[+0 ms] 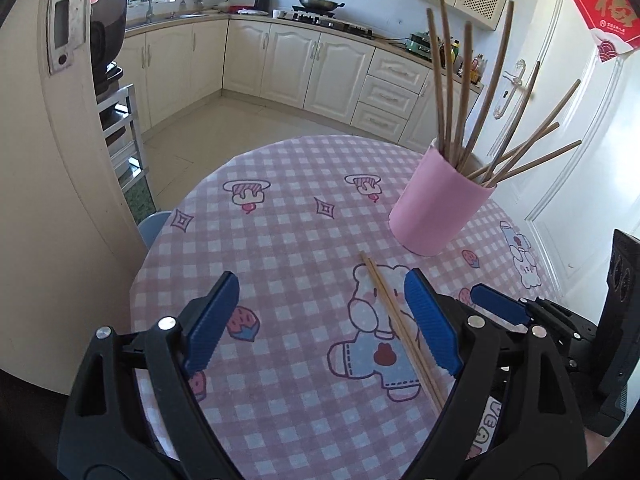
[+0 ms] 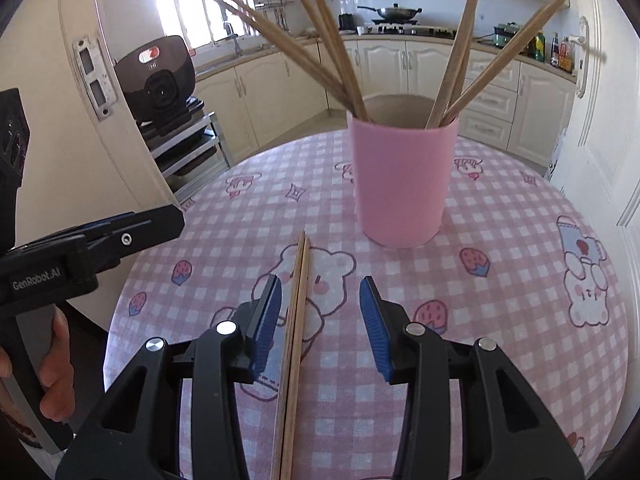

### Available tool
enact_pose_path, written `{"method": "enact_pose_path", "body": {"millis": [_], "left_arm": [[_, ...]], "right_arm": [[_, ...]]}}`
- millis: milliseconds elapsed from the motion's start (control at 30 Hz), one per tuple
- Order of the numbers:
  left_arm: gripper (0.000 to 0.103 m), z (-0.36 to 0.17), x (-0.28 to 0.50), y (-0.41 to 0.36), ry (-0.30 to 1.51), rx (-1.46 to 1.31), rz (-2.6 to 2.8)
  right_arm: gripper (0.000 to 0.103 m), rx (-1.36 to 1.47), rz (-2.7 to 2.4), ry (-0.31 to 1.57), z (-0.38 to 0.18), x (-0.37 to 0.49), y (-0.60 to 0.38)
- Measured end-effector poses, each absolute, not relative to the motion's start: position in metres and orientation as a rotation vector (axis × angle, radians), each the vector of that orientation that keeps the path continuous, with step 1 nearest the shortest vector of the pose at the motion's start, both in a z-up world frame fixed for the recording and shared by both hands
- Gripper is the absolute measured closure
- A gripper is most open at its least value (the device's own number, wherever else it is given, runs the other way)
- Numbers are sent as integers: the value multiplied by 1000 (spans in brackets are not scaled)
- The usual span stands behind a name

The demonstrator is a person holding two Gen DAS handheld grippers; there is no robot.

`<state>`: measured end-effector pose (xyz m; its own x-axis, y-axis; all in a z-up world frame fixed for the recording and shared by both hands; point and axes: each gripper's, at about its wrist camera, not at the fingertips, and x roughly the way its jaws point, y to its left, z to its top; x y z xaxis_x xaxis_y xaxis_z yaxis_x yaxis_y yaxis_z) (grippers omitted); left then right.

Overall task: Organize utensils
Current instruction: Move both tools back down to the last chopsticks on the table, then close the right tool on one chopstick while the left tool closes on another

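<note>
Table: one round table (image 2: 500,216) under a pink checked cloth with cartoon bears and strawberries.
Cup: one pink cup (image 2: 402,184) stands upright on the cloth, at 12 o'clock from the right gripper and at about 1 o'clock from the left one.
Chopsticks in cup: about nine brown sticks (image 1: 472,92) in the left wrist view, fanned out and leaning on the rim; the exact count is uncertain where they overlap.
Chopsticks on cloth: two (image 2: 296,320), lying side by side and touching, tips pointing toward the cup at 12 o'clock.
Right gripper (image 2: 320,320): jaws partly spread; the pair lies between them, close beside the left pad, not pinched.
Left gripper (image 1: 320,320): jaws spread wide, nothing between the pads; the pair runs just inside its right finger (image 1: 430,320).
Hand: one hand (image 2: 56,364), at 9 o'clock in the right wrist view, holding the left gripper's handle.
</note>
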<state>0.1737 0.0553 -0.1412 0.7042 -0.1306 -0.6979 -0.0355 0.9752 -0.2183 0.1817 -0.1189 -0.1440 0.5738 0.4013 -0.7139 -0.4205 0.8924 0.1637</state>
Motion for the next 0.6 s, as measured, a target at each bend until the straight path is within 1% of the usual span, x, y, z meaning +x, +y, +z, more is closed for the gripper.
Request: {"method": "enact_pose_path", "body": {"millis": [233,433,567,600], "left_arm": [[20,-159,181,63,837,-232,-35],[20,-166,187,66,856,-241,-33],[20,-171,193,63,878,-246,-34],[20,-173,195,62,885,-243,-32]], "right_arm": [[69,-62,464,930,-172,198,-107],[69,-72,472,941,-176,203,-100],[69,-126,468,941,-178,204,-90],[74,-151,461,938,-177,203,-86]]}}
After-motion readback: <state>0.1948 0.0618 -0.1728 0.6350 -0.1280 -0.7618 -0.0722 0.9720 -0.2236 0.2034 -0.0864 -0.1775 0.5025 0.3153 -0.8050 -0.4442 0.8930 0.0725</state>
